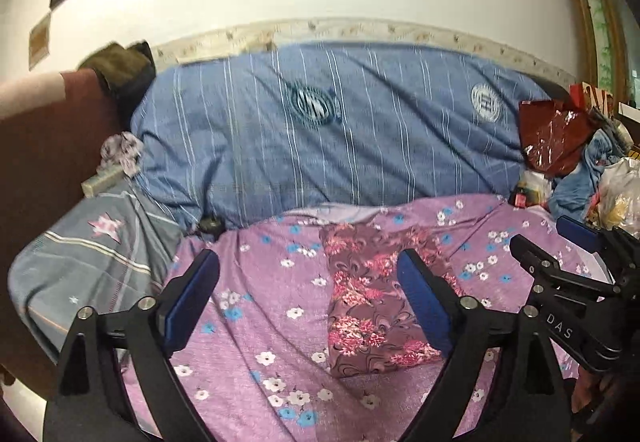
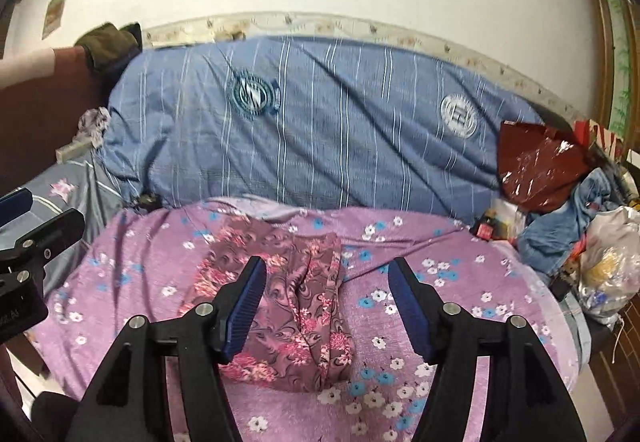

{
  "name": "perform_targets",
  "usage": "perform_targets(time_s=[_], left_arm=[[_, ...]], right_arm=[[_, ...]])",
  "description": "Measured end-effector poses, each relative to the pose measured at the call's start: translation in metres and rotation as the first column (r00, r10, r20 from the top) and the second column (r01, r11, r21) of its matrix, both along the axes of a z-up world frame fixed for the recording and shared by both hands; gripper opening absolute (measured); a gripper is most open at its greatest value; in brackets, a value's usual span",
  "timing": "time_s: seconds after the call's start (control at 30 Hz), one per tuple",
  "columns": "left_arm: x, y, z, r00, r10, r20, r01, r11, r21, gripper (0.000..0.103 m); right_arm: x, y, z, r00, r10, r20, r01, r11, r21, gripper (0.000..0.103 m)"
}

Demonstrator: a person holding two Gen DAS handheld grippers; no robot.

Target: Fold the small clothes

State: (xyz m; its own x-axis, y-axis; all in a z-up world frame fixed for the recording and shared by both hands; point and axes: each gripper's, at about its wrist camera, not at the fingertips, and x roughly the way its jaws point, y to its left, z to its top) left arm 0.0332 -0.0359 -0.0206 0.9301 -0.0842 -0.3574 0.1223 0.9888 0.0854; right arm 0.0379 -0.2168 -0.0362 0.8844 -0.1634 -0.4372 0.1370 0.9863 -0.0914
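Note:
A small maroon garment with pink flowers (image 1: 366, 298) lies folded into a narrow strip on the purple floral bedsheet (image 1: 256, 322). It also shows in the right wrist view (image 2: 288, 306), with the sheet (image 2: 460, 322) around it. My left gripper (image 1: 308, 282) is open and empty, held above the sheet just left of the garment. My right gripper (image 2: 326, 282) is open and empty above the garment's right half. The right gripper also shows at the right edge of the left wrist view (image 1: 560, 238).
A blue striped quilt (image 1: 328, 130) is piled behind the sheet along the wall. A grey pillow with stars (image 1: 92, 262) lies at the left. Red and clear plastic bags and clothes (image 2: 560, 202) are heaped at the right.

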Motion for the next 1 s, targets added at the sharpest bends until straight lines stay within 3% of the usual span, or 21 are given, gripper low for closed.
perform_targets(time_s=[0.07,0.17,1.0], left_arm=[[-0.015,0.001,0.007,0.998,0.037,0.052,-0.038,0.999,0.009,0.103],[-0.037,0.004,0.020,0.989,0.067,0.130,-0.070,0.997,0.015,0.103],[-0.070,0.022,0.042,0.980,0.122,0.157,-0.118,0.992,-0.035,0.103]], right_arm=[[-0.012,0.002,0.008,1.000,0.003,0.018,-0.003,1.000,-0.002,0.068],[-0.027,0.006,0.019,0.999,0.009,0.041,-0.008,1.000,-0.015,0.070],[-0.093,0.020,0.074,0.981,0.012,0.191,-0.009,1.000,-0.014,0.075]])
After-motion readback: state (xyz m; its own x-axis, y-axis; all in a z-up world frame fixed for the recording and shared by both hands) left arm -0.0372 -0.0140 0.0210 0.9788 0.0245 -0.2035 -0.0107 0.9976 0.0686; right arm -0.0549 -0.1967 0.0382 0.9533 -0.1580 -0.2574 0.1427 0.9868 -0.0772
